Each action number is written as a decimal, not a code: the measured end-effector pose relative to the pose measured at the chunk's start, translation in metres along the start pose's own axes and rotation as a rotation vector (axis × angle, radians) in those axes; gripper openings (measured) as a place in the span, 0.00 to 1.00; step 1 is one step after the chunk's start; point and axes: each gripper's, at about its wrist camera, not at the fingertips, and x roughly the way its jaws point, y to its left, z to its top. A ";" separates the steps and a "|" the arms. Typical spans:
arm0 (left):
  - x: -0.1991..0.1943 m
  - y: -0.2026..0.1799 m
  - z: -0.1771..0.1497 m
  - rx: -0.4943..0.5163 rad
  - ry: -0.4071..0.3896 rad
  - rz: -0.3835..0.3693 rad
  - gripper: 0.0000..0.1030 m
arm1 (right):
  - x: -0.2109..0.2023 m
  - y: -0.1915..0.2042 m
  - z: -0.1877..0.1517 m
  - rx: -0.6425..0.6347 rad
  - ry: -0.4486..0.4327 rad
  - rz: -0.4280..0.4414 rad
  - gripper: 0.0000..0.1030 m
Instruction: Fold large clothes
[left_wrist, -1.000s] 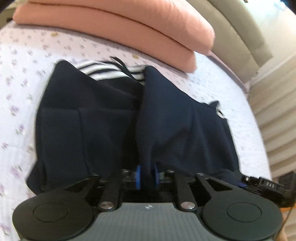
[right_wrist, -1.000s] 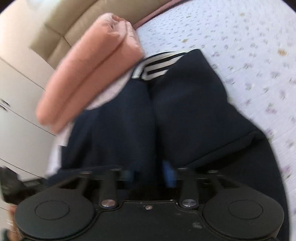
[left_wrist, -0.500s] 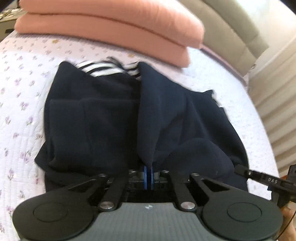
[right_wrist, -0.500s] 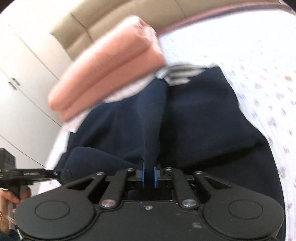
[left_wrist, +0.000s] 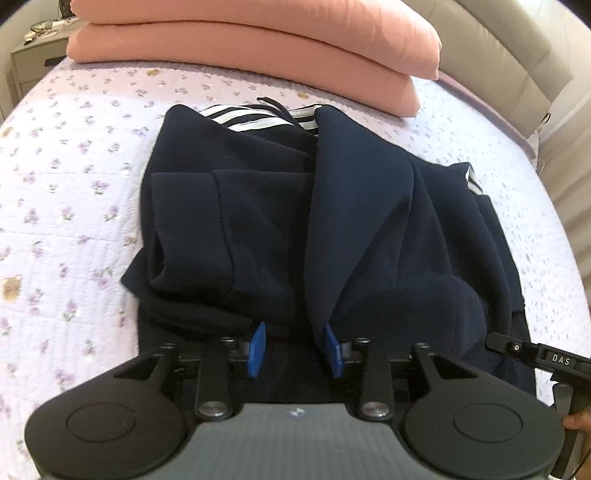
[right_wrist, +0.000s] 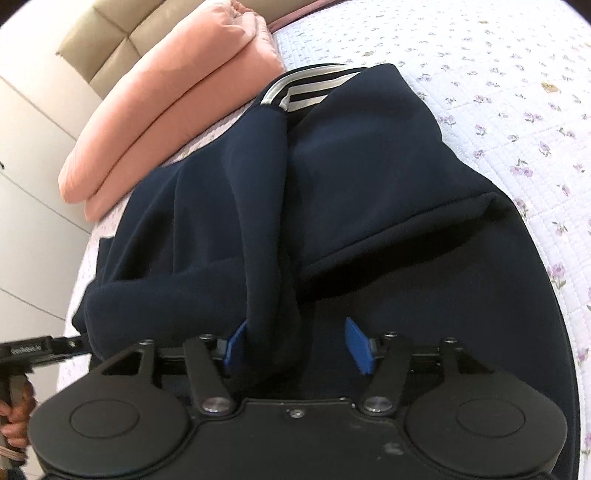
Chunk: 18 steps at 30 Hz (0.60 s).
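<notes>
A navy garment with a white-striped band lies partly folded on the bed. In the left wrist view my left gripper sits at its near edge. The jaws are opening, and the tip of a raised navy fold rests beside the right blue pad without being pinched. In the right wrist view the same garment fills the middle. My right gripper is opening too; a thick fold ridge lies loose between its pads, leaning on the left one.
Two stacked pink pillows lie just beyond the garment, against a beige headboard. The floral bedspread surrounds the garment. A nightstand stands far left and a white wardrobe lines the bed's other side. A hand shows at the edge.
Half a second ago both pairs of pads were pinched shut on the central fold ridge; now both have parted and let it go. The ridge has slumped onto the garment.
</notes>
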 end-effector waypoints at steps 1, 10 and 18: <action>-0.003 0.000 -0.002 0.006 0.002 0.009 0.37 | -0.002 0.002 -0.002 -0.008 0.006 -0.005 0.69; -0.024 0.007 -0.031 0.026 0.011 0.067 0.37 | -0.016 0.002 -0.022 0.027 0.021 0.000 0.72; -0.049 0.028 -0.061 -0.011 0.014 0.068 0.45 | -0.027 0.023 -0.051 -0.116 0.019 -0.077 0.77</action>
